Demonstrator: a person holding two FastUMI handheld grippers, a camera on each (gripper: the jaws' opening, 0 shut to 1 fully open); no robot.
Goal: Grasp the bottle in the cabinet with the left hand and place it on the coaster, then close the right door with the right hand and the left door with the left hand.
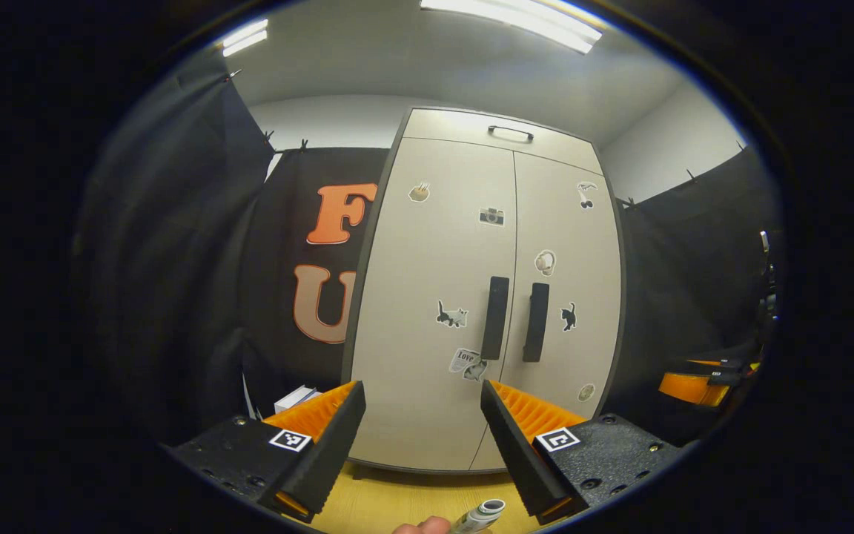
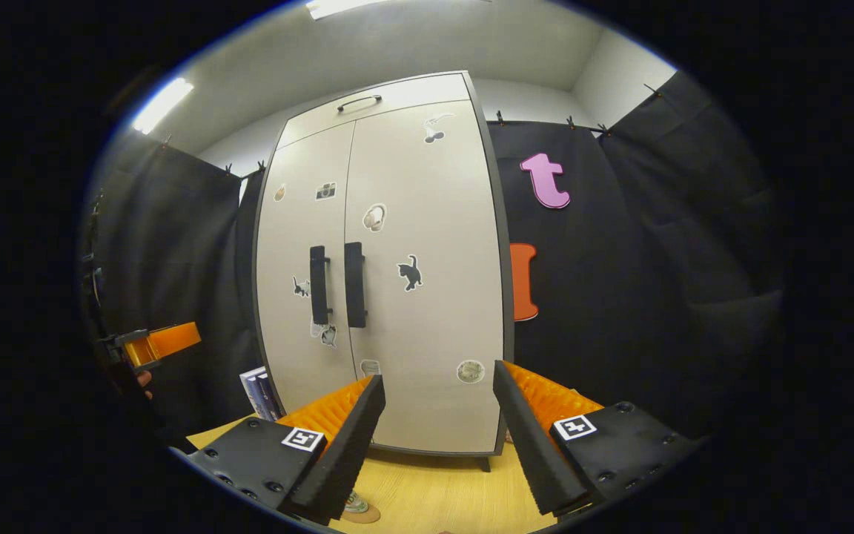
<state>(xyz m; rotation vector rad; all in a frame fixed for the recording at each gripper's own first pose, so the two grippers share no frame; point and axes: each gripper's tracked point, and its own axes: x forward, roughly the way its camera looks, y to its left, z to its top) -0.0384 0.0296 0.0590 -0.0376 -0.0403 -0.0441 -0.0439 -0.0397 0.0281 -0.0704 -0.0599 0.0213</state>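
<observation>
Evidently the bottle (image 2: pixel 355 502) is out of the cabinet (image 1: pixel 471 126): at the bottom edge of the right gripper view it appears to stand on the round brown coaster (image 2: pixel 365 514), on the pale wood-grain counter (image 2: pixel 442 493) in front of the cabinet. Only its lower part, with a greenish label, can be made out there. Low in the left gripper view a pale cylindrical end shows, probably the same bottle.

Both the left door (image 1: pixel 427 282) and the right door (image 1: pixel 571 245) lie flush, their two black bar handles (image 1: pixel 496 317) side by side at the centre seam. By that, every step looks done, and the next move calls for little more than drawing the hands away.

The left gripper (image 1: pixel 422 389) and the right gripper (image 2: pixel 438 374) both have their jaws spread, pinching nothing; the jaws are orange ribbed wedges faced with black grooved pads. The doors are smooth matte beige panels in a dark frame, dotted with small stickers (image 1: pixel 451 315).
</observation>
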